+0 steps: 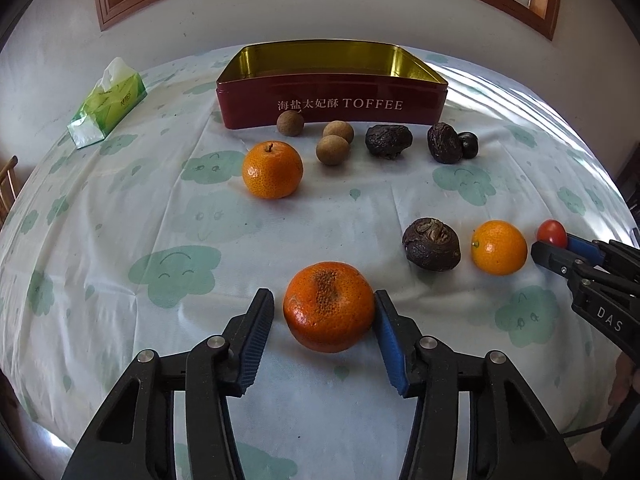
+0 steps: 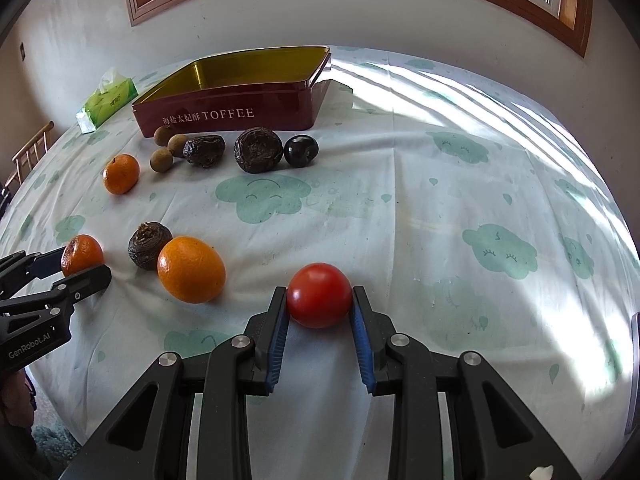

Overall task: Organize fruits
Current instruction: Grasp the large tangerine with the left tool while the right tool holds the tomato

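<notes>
Sunlit tablecloth [image 1: 120,220]: right gripper [image 2: 320,308] clamps the tomato [image 2: 319,295]; left gripper [image 1: 324,316] brackets the scarred orange [image 1: 329,306], 1 pad touching, other apart; squeeze gently before lifting toward the tin [image 1: 332,108]

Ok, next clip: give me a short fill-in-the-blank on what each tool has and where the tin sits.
1. The right tool is shut on a red ____.
2. The scarred orange sits between the fingers of the ____ tool.
3. The word printed in Latin letters on the red tin is ____.
4. The tissue pack is coloured ____.

Missing words: tomato; left; TOFFEE; green
</notes>
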Demonstrator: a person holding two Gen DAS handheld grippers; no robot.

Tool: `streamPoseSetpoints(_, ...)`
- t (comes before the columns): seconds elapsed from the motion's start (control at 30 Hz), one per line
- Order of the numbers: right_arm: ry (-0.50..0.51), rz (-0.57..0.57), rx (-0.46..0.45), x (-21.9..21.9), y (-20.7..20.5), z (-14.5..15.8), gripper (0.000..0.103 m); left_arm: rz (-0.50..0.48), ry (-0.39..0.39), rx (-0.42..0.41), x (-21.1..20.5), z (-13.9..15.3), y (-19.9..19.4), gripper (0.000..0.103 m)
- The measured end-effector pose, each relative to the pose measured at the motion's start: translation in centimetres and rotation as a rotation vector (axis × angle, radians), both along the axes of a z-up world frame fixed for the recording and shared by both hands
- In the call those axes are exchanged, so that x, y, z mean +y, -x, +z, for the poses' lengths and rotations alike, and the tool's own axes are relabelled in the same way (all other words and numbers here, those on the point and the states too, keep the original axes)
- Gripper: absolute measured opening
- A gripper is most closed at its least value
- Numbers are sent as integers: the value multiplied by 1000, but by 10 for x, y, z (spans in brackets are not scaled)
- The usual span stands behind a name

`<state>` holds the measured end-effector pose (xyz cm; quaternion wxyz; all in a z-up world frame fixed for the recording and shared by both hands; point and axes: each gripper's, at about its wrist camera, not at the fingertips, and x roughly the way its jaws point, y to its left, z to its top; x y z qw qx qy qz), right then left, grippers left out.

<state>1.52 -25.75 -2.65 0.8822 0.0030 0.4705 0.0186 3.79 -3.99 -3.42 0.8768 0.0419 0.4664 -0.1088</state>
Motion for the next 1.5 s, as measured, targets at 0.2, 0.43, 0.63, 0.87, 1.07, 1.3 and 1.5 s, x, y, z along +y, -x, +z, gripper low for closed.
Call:
streamPoseSetpoints(0.2,3,0,3,0,-1,0,29,-12,6,-9,-1,1,1,41)
streamPoseSetpoints(0.43,6,-1,5,1,-2,-1,29,-11,16,-5,1,2,1,40)
streamPoseSetpoints(0.63,10,0,7,1,-3,-1,28,5,20,2,6,2,0,40)
streamPoseSetpoints(0.87,9,6,15,2,-6,1,28,18,22,2,12,5,-4,40)
streamPoseSetpoints(1.07,8,5,8,2,-9,7,28,2,37,-18,13,14,-8,40)
streamPoseSetpoints(1.3,-10,7,-3,0,-21,21,28,3,82,-68,18,35,-25,40)
streamPoseSetpoints(1.5,-26,11,-28,0,-41,36,28,37,79,-111,30,51,-51,40)
